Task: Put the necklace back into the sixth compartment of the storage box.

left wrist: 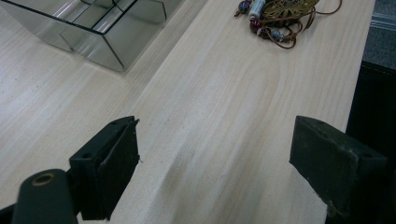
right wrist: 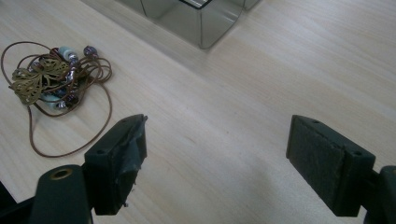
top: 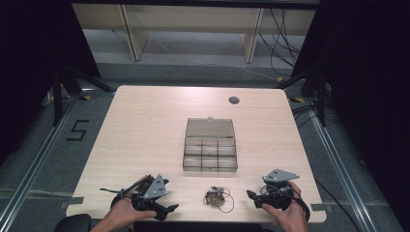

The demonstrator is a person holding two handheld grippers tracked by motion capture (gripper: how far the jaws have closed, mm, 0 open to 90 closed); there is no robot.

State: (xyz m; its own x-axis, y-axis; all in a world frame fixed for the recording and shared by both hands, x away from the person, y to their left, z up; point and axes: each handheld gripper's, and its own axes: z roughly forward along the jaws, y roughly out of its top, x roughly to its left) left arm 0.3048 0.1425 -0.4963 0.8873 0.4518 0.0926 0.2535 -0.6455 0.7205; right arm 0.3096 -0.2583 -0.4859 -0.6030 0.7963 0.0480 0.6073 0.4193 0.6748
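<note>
Necklace [top: 218,197] lies on our worktop [top: 145,125] at 6 o'clock from the box [top: 210,145], between our left gripper [top: 167,211] and right gripper [top: 253,196], both released

Bare table [top: 145,125] flanks the clear box [top: 210,152]; the necklace [top: 217,197] lies before it.

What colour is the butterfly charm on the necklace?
The butterfly charm is brassy gold, seen best in the right gripper view.
</note>
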